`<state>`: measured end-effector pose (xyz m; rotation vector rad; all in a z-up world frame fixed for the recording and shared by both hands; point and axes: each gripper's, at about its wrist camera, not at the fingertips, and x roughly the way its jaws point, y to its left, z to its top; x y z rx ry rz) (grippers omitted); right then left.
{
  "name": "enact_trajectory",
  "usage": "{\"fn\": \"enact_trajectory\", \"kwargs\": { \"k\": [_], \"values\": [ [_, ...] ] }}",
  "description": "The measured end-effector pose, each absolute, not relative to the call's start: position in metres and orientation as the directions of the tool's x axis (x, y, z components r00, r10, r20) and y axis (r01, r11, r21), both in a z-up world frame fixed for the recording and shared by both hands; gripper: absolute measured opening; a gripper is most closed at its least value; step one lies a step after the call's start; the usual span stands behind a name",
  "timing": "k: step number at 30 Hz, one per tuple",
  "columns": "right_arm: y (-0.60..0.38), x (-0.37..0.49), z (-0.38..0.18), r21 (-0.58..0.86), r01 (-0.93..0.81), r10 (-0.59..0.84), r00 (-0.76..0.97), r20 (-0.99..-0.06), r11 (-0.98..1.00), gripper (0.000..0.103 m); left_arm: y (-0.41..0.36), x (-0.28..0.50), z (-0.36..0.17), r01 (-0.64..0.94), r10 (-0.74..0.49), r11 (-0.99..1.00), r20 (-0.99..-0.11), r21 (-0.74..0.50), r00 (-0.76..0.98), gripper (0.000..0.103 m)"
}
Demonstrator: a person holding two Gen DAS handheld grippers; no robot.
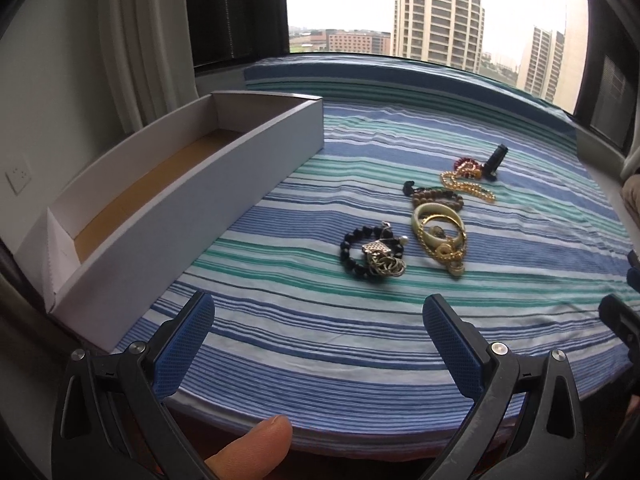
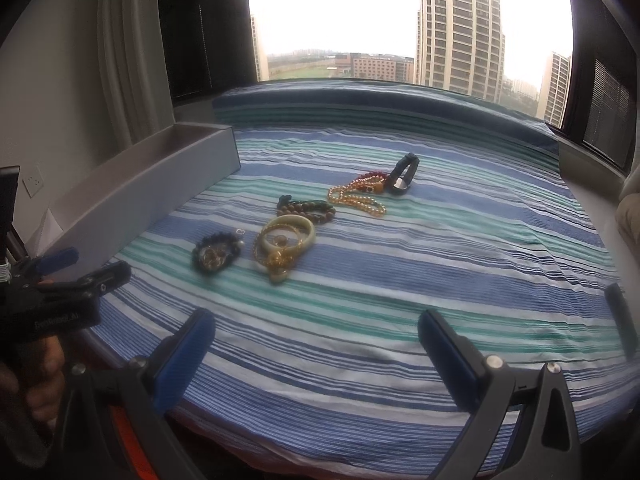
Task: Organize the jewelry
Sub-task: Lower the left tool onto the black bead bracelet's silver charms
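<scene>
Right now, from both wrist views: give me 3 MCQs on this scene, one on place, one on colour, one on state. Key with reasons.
1. Where does the long box sit relative to the jewelry?
A. Left of it
B. Right of it
C. On top of it

2. What colour is the beaded bracelet nearest the box?
A. White
B. Black
C. Pink

3. What is the box's state?
A. Lidded
B. Full of jewelry
C. Open, nothing visible inside

Key:
1 A: in both views the box lies along the left edge of the striped cloth, with the pieces to its right.
2 B: its beads are black, with a metal charm attached.
3 C: no lid, and the brown floor shows bare. Both the left gripper and the right gripper stand open, holding nothing.
</scene>
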<state>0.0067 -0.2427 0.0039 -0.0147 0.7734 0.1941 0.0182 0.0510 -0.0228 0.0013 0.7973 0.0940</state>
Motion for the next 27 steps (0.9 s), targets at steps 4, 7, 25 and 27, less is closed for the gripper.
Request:
{"fn": "enact_trajectory", "kwargs": {
  "k": [4,7,25,27],
  "values": [
    [-0.255,0.009,0.003,0.043,-0.146,0.136,0.719,-0.682,0.988,0.103,0.065,0.022,-0.03,-0.086,0.101,0.995,-0.745,0.06,0.66,0.103],
    [-0.262,0.01,0.003,0.05,-0.13,0.129,0.727,-0.674,0.99,0.103,0.077,0.027,-0.038,-0.104,0.055,0.995,-0.793,-0.011,0.607,0.103],
    [-0.261,0.004,-0.002,0.042,-0.146,0.136,0.724,-0.677,0.988,0.103,0.015,0.12,-0.084,0.202,-0.242,0.967,-0.824,-0.158,0.513,0.1],
    [-0.265,0.002,-0.003,0.047,-0.133,0.13,0.722,-0.679,0.99,0.103,0.006,0.129,-0.093,0.216,-0.217,0.969,-0.831,-0.12,0.512,0.09]
  ]
}}
